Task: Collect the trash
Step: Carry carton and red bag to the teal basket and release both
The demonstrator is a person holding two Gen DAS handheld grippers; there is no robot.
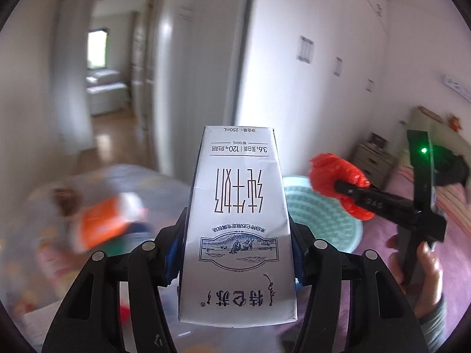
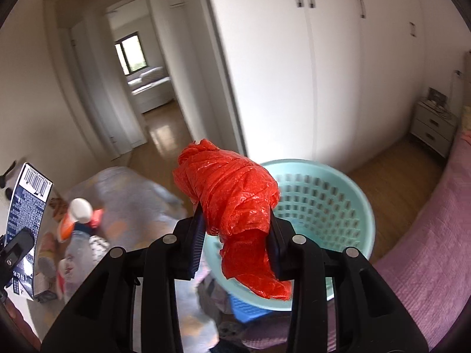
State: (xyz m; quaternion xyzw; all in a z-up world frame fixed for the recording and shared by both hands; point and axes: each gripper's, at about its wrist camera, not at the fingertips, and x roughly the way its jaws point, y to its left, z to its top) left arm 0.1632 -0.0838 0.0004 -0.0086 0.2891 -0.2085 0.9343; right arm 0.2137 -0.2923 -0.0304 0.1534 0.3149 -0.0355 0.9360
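Observation:
A white milk carton (image 1: 238, 220) with blue print stands upside down between the blue pads of my left gripper (image 1: 237, 250), which is shut on it. The carton (image 2: 26, 220) also shows at the left edge of the right wrist view. A crumpled red plastic bag (image 2: 232, 194) is pinched between the pads of my right gripper (image 2: 235, 244), which is shut on it, above the near rim of a pale green plastic basket (image 2: 312, 164). In the left wrist view the right gripper (image 1: 350, 191) holds the red bag (image 1: 329, 176) beside the basket (image 1: 318, 220), with a person's hand (image 1: 426, 264) on its handle.
A clear plastic sheet (image 2: 132, 188) on the floor at left carries more litter, including an orange and white packet (image 2: 79, 220) and a bottle. A pink bed (image 2: 426, 250) lies at right, with a nightstand (image 2: 432, 126) and white wardrobes (image 2: 294, 58) behind. An open doorway (image 2: 141, 67) is at far left.

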